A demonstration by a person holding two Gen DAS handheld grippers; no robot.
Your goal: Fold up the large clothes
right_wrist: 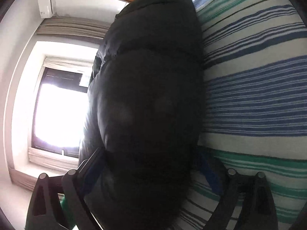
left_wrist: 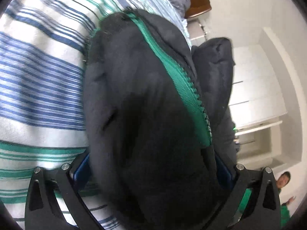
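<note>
1. Nearest the left wrist camera, a thick fold of a black padded jacket is seen filling the space between the arms of the left tongs. Blue pads show at both sides, pressed against the fabric, so the left tongs appear to be gripping the jacket.
2. A green zipper is seen running diagonally along the held fold, which suggests the jacket's front edge is what is grasped.
3. In the right wrist view, another bulky part of the jacket lies between the widely spread arms of the right tongs. The left pad lies against the fabric, while the other stands clear over the bedding, so the right tongs are judged open.
4. The jacket rests on a bed covered by a striped blanket in white, blue and green.
5. The jacket is probably held at two points so that it can be laid out or doubled over evenly.
6. A bright window is visible behind.
</note>
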